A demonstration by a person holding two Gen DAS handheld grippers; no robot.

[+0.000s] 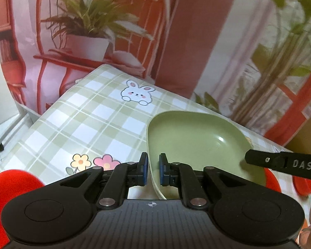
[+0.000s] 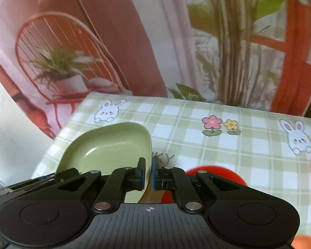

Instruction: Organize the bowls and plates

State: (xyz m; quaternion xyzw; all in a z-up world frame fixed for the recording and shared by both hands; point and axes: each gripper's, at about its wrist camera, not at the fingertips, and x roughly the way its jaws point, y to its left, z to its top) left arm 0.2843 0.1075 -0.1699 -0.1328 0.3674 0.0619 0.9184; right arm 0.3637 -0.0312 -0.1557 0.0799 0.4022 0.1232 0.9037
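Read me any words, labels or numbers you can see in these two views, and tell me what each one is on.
"DAS" – white letters on the black right gripper arm, where it enters the left wrist view beside the green bowl.
Nothing else reads: the tablecloth has only rabbit and flower drawings, and the book spines on the backdrop are too blurred.

One green bowl (image 1: 199,145), two grippers (image 1: 153,171) (image 2: 148,174), and at least two red plates (image 2: 215,173) (image 1: 12,183), partly hidden.

Glossy green plate (image 1: 197,137), smooth tablecloth (image 1: 89,120)
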